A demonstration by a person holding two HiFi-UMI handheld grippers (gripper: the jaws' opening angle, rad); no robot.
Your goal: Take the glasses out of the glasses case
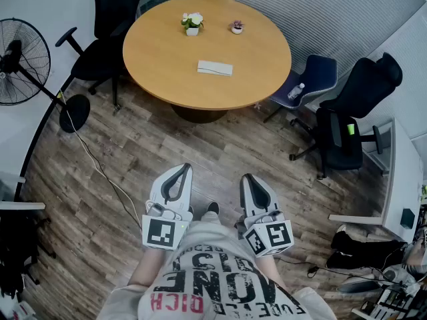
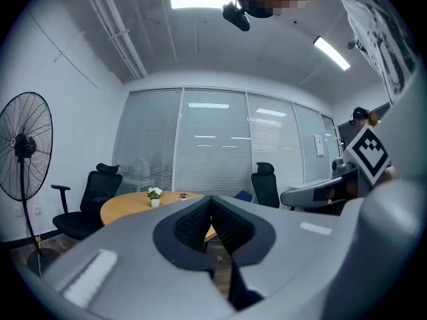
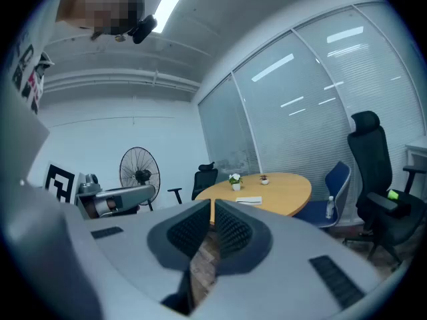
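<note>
Standing on the wood-plank floor [image 1: 133, 145], the person held both grey two-jaw grippers close to the torso, side by side, pointing forward and roughly level. The left gripper [image 1: 181, 170] had its jaws pressed together with nothing between them, and the right gripper [image 1: 249, 178] was likewise closed and empty. Well apart from both, on the far round light-wood table [image 1: 167, 52], lay the flat white rectangular glasses case [image 1: 215, 67] near the table's middle, with a small white-potted plant [image 1: 192, 24] farther back.
</note>
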